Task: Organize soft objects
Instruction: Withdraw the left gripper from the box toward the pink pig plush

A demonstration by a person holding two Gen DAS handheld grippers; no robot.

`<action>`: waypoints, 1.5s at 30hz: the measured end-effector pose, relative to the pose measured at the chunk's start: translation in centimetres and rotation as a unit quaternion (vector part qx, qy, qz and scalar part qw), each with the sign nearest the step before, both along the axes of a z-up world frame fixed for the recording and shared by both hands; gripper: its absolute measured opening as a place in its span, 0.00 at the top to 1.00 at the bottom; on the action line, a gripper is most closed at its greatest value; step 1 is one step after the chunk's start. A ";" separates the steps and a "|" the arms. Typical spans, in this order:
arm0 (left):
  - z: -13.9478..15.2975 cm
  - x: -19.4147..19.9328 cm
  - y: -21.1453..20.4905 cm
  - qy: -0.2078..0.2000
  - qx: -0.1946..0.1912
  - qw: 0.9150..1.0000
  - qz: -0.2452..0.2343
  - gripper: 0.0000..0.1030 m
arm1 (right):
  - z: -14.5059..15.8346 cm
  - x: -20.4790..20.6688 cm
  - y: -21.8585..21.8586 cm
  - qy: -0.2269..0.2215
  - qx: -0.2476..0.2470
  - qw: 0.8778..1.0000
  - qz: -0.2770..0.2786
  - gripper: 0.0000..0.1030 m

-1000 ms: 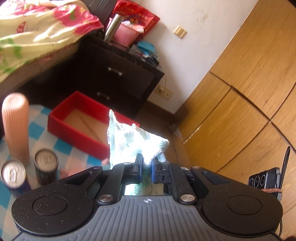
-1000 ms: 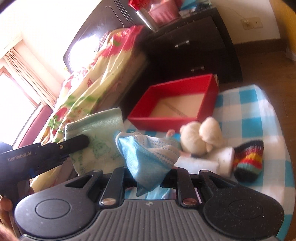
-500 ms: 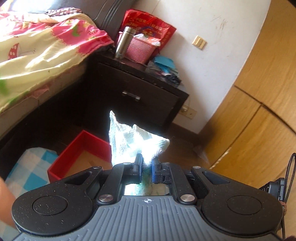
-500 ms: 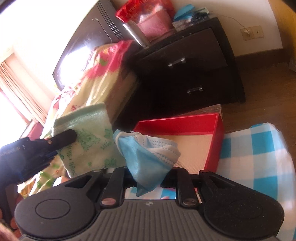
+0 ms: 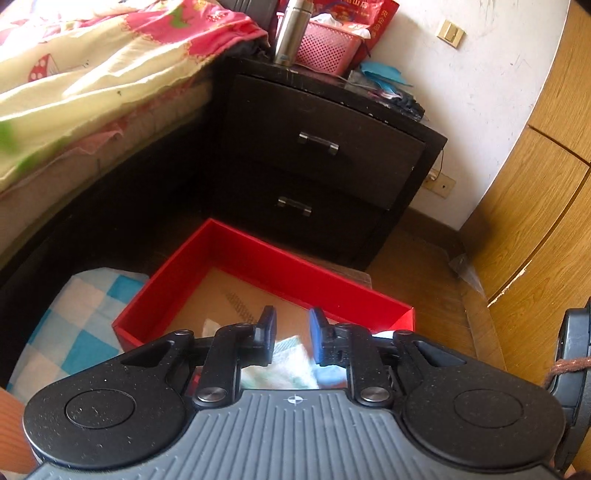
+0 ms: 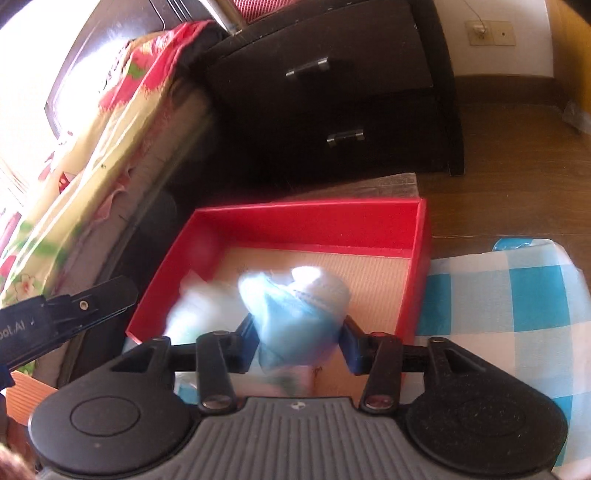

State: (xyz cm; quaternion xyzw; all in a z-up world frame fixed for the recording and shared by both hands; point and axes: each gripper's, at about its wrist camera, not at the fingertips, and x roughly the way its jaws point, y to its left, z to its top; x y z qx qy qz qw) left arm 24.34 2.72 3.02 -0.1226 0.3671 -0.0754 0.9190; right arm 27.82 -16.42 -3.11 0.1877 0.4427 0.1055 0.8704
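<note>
A red box (image 5: pixel 236 251) with a cardboard floor sits at the table's far edge; it also shows in the right wrist view (image 6: pixel 314 221). My left gripper (image 5: pixel 291 325) is open over the box's near side, and the pale green towel (image 5: pixel 288 369) lies below it in the box. My right gripper (image 6: pixel 299 336) is open over the box. The blue face mask (image 6: pixel 295 306) sits between its spread fingers, blurred. The towel (image 6: pixel 195 310) is a blur to its left. The left gripper's body (image 6: pixel 66 314) shows at the left edge.
A dark nightstand (image 5: pixel 325 155) with two drawers stands behind the box, a bed (image 5: pixel 92 74) to the left. A blue-checked tablecloth (image 6: pixel 517 314) covers the table. Wooden wardrobe doors (image 5: pixel 535 221) are on the right. A pink basket (image 5: pixel 325 48) and steel flask (image 5: pixel 291 29) top the nightstand.
Both grippers moved forward over the red box and opened. The left let go of the towel, which dropped into the box. The right's fingers spread around the mask.
</note>
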 end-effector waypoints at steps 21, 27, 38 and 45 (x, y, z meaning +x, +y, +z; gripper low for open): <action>-2.4 -12.0 1.2 0.075 0.006 0.996 -0.042 0.62 | 3.2 -12.6 -1.5 -0.008 -0.006 0.999 0.031 0.69; -2.6 -13.8 3.3 0.084 0.005 0.996 -0.043 0.56 | 1.3 -15.1 -1.3 0.027 -0.016 0.998 0.046 0.68; -4.2 -9.3 -0.6 0.093 0.064 0.982 -0.149 0.40 | 1.5 -16.4 -0.5 0.019 -0.044 0.994 0.099 0.61; -6.5 -7.5 -1.1 0.125 0.071 0.974 -0.176 0.27 | -1.4 -15.3 1.1 0.035 -0.137 0.968 0.208 0.59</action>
